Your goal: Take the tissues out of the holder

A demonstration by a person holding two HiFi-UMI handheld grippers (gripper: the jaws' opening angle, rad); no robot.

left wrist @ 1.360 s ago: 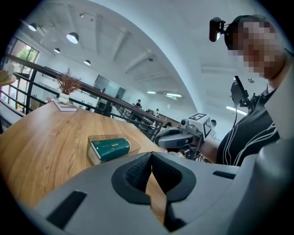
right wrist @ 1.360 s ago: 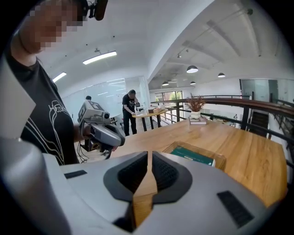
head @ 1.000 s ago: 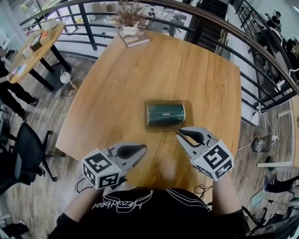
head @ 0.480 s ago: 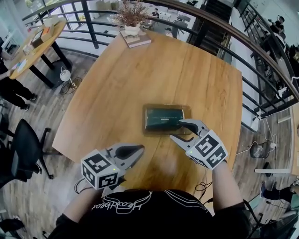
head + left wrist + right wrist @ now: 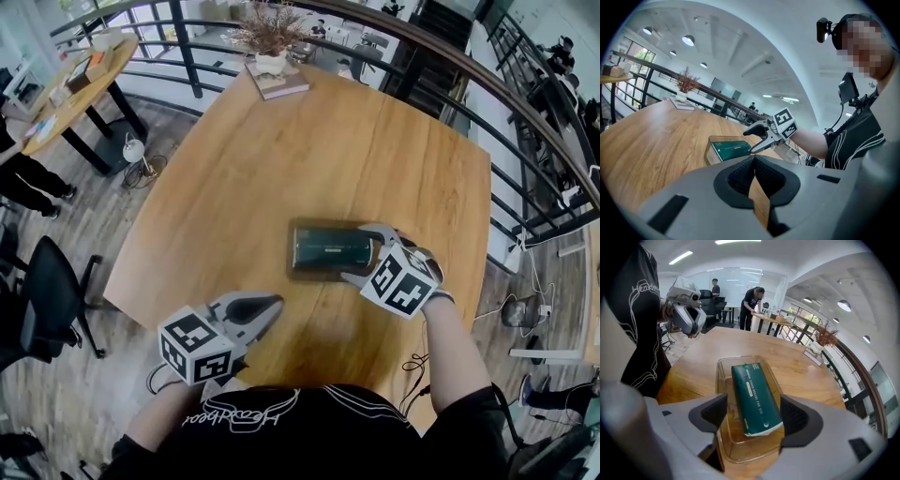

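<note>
Two grippers work over the wooden table. My right gripper, its jaws opening and already wide, straddles the right end of the green tissue pack without pressing on it. The pack lies inside the clear holder, with its long axis running left to right across the table, straight away from those jaws. My left gripper hangs near the table's front edge, well apart, its jaws together on nothing.

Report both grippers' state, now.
Left gripper: shut, empty.
Right gripper: jaws opening, tissue pack between them, not gripped.
</note>
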